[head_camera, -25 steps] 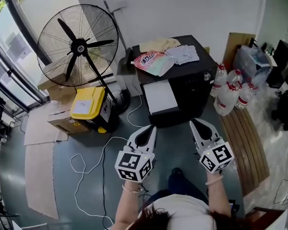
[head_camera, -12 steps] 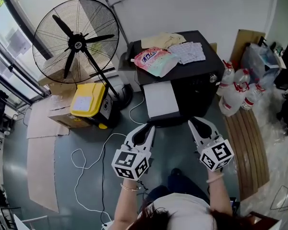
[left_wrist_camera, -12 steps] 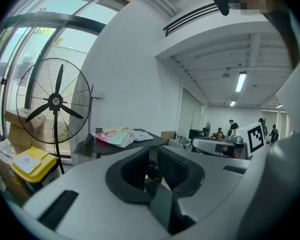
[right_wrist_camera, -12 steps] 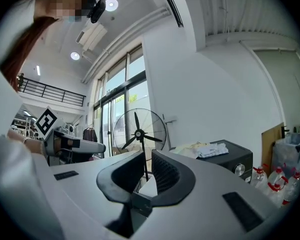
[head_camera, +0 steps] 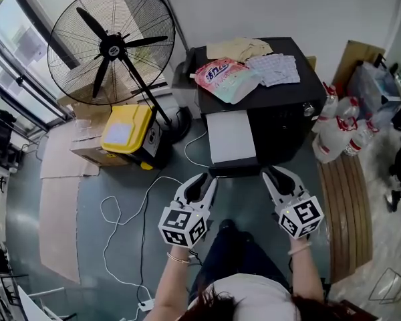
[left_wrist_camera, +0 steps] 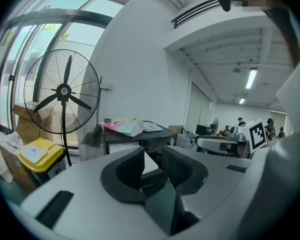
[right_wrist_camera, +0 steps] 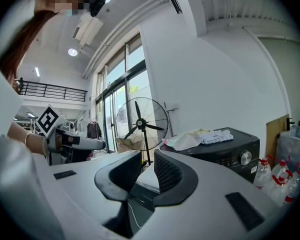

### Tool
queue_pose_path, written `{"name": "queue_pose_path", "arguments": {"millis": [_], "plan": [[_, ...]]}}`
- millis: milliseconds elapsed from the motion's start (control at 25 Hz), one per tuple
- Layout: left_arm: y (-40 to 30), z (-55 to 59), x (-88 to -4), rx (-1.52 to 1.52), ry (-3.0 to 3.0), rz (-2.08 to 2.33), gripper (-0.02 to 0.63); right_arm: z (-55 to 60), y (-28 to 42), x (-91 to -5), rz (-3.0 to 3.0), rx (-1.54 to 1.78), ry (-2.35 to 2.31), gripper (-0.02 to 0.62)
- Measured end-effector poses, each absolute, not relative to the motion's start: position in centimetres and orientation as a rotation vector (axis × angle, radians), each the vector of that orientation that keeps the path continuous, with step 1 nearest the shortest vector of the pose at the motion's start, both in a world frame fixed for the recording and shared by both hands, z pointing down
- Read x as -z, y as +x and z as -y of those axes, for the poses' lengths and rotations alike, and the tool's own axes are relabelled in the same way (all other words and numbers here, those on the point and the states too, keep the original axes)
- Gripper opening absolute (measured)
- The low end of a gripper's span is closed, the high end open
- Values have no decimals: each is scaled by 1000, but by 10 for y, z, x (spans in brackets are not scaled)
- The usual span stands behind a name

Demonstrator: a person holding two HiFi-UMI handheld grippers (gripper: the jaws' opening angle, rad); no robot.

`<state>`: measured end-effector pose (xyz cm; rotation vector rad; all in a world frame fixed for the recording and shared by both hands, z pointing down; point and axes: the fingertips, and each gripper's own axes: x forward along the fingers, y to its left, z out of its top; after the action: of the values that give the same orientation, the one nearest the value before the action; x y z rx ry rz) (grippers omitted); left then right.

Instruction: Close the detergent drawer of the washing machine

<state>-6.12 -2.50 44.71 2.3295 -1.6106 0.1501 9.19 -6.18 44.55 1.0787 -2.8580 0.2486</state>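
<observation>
The black washing machine (head_camera: 301,95) stands ahead of me with its detergent drawer (head_camera: 230,138) pulled out, its white top showing above a black front. My left gripper (head_camera: 199,181) hovers just short of the drawer's front left corner. My right gripper (head_camera: 278,174) is near the front right corner. Both point at the machine. Their jaws have just been opening and stand open, with nothing between them. In the left gripper view the drawer (left_wrist_camera: 150,162) shows beyond the left gripper (left_wrist_camera: 152,156). In the right gripper view the drawer (right_wrist_camera: 149,178) lies past the right gripper (right_wrist_camera: 148,163).
A pink and green detergent bag (head_camera: 224,79) and folded cloths (head_camera: 274,69) lie on the machine. At the left stand a big floor fan (head_camera: 110,45) and a yellow box (head_camera: 125,129). A white cable (head_camera: 144,209) snakes across the floor. Water bottles (head_camera: 337,129) and a wooden bench (head_camera: 347,199) are at the right.
Both grippers have come lower and closer to the drawer's front. The fingers of each, together a second ago, now stand apart. The machine sits nearer in the head view.
</observation>
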Motion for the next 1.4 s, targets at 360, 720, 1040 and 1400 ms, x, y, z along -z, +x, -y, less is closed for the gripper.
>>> {"name": "queue_pose_path", "arguments": {"millis": [360, 720, 1040, 1400], "plan": [[-73, 45, -503, -216, 2296, 1579, 137, 80, 91, -501, 2758, -331, 1101, 104], [-79, 63, -561, -252, 2233, 1511, 161, 95, 88, -564, 2646, -432, 1085, 121], [-81, 74, -607, -266, 2128, 1495, 186, 105, 86, -610, 2553, -514, 1041, 137], [-85, 83, -656, -333, 2054, 1451, 218, 112, 85, -652, 2469, -593, 1031, 158]]}}
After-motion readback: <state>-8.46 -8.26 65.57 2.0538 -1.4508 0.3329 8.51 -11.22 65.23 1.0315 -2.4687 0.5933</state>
